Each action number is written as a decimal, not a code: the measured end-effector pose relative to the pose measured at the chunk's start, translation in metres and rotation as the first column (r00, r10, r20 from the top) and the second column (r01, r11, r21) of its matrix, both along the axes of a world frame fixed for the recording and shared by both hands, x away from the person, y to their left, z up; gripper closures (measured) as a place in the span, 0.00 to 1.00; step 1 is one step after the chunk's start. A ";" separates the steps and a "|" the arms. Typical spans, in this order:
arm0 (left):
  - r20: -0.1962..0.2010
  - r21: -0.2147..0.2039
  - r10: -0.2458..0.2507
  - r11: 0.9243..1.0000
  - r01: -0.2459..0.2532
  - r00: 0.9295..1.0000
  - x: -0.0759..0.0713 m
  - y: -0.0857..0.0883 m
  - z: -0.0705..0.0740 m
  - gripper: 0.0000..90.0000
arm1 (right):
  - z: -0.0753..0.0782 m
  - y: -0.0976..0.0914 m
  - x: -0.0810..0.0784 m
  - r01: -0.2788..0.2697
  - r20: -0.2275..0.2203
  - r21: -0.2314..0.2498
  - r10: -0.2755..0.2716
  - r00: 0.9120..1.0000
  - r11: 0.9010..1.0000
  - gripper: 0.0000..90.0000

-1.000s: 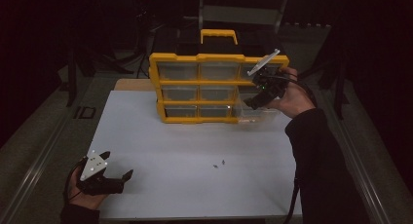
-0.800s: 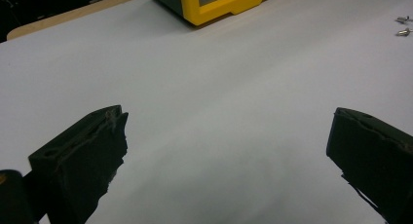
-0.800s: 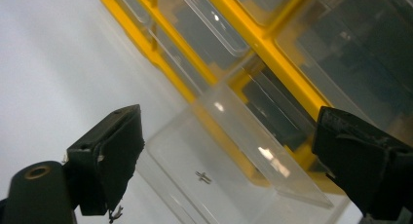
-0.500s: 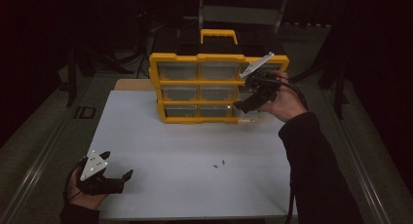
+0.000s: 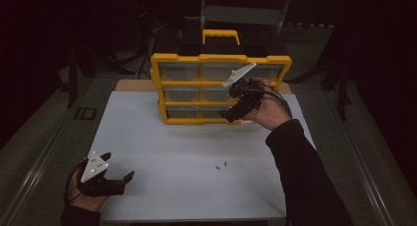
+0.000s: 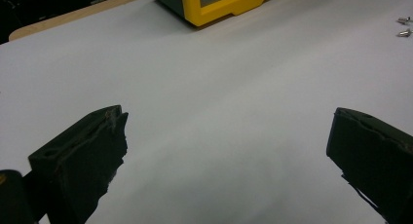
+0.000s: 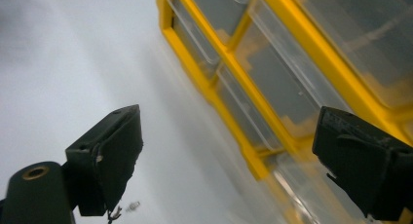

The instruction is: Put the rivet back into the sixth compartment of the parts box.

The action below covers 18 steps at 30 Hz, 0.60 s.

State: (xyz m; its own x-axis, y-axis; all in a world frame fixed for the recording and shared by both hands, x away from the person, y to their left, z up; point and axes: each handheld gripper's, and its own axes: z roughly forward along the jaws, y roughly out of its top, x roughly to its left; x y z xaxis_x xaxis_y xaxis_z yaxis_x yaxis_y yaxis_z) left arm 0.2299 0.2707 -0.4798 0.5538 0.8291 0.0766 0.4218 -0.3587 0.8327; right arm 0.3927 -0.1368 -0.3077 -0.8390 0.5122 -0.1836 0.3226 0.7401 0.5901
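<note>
Moving in closer, the right gripper (image 5: pixel 235 112) now sits right at the front of the yellow drawer box (image 5: pixel 169 69), by its lower right corner. A second ago it was a bit further to the right of the box. Its fingers are wide open, with nothing held between them. In the right gripper view the see-through drawers (image 7: pixel 272 83) of the box are just ahead of the open fingers (image 7: pixel 109 151). I think the hand is getting ready to pull or push one of the bottom drawers, but it does not hold one yet.

The drawer box stands at the far side of the white desk (image 5: pixel 196 147). Two small screws (image 5: pixel 220 164) lie on the desk, well in front of the box.

The left gripper (image 5: pixel 115 179) has not moved. It rests far in front of the box, near the left front corner of the desk. Its fingers (image 6: pixel 83 151) are open too, and empty.
</note>
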 end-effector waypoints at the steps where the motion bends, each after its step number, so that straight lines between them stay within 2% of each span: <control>1: 0.000 0.000 0.000 1.000 0.000 1.000 0.000 0.000 0.000 0.02 | -0.001 0.003 -0.001 -0.007 0.001 -0.004 0.007 1.000 1.000 0.12; 10: -0.001 -0.003 -0.002 1.000 0.002 1.000 0.000 -0.001 0.000 0.02 | -0.015 0.020 -0.013 -0.059 -0.008 0.004 0.059 0.998 0.998 0.14; 15: -0.003 0.000 -0.004 1.000 0.004 1.000 0.000 0.000 0.000 0.02 | -0.022 0.023 -0.015 -0.060 -0.013 0.016 0.061 0.998 0.998 0.15; 16: -0.003 -0.002 -0.004 1.000 0.004 1.000 0.000 0.000 0.000 0.02 | -0.030 0.025 -0.018 -0.068 -0.023 0.026 0.068 0.997 0.997 0.15; 18: -0.004 -0.001 -0.004 1.000 0.004 1.000 0.000 0.000 0.000 0.02 | -0.037 0.026 -0.021 -0.071 -0.029 0.026 0.072 0.997 0.997 0.15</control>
